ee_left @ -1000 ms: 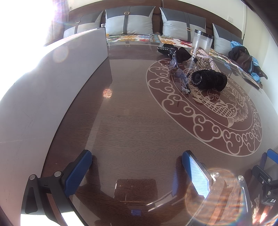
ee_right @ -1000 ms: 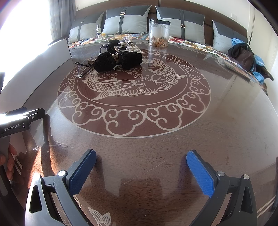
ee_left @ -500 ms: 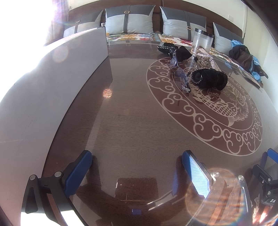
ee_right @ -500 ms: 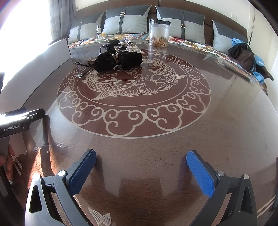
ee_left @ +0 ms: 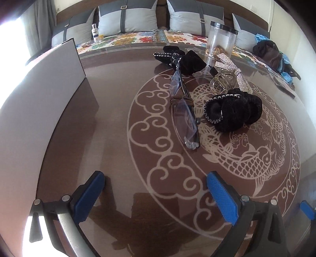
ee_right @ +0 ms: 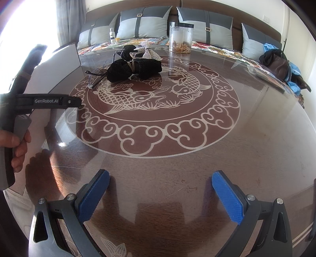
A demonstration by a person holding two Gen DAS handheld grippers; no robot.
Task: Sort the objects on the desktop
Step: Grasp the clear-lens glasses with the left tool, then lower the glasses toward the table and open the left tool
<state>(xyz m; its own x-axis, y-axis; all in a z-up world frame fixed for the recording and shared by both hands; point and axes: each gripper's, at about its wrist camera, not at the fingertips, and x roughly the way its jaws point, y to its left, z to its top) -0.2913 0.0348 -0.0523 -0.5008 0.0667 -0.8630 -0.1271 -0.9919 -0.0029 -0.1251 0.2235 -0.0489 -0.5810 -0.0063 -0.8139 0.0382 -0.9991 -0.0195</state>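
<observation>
A pile of small things lies on the glass-topped table (ee_left: 122,126). Clear glasses (ee_left: 184,110) lie nearest, with a brown hair tie (ee_left: 177,98) on them. A black scrunchie (ee_left: 233,110) lies to their right, a black bow (ee_left: 181,58) behind, a rhinestone bow clip (ee_left: 230,67) and a clear claw clip (ee_left: 221,84) between. A clear jar (ee_left: 220,39) stands behind. My left gripper (ee_left: 156,187) is open and empty, short of the glasses. My right gripper (ee_right: 161,187) is open and empty near the front edge. The scrunchie (ee_right: 134,69) and the jar (ee_right: 180,37) lie far ahead of it.
A grey upright panel (ee_left: 39,102) stands along the table's left side. A sofa with grey cushions (ee_left: 128,17) runs behind the table, with a small bottle (ee_left: 95,32) on it. A dark bag (ee_right: 276,61) lies at the back right. The left gripper's body (ee_right: 47,100) shows at the right view's left edge.
My left gripper has moved forward and turned right toward the pile, so the glasses and scrunchie are much closer. My right gripper has stayed still.
</observation>
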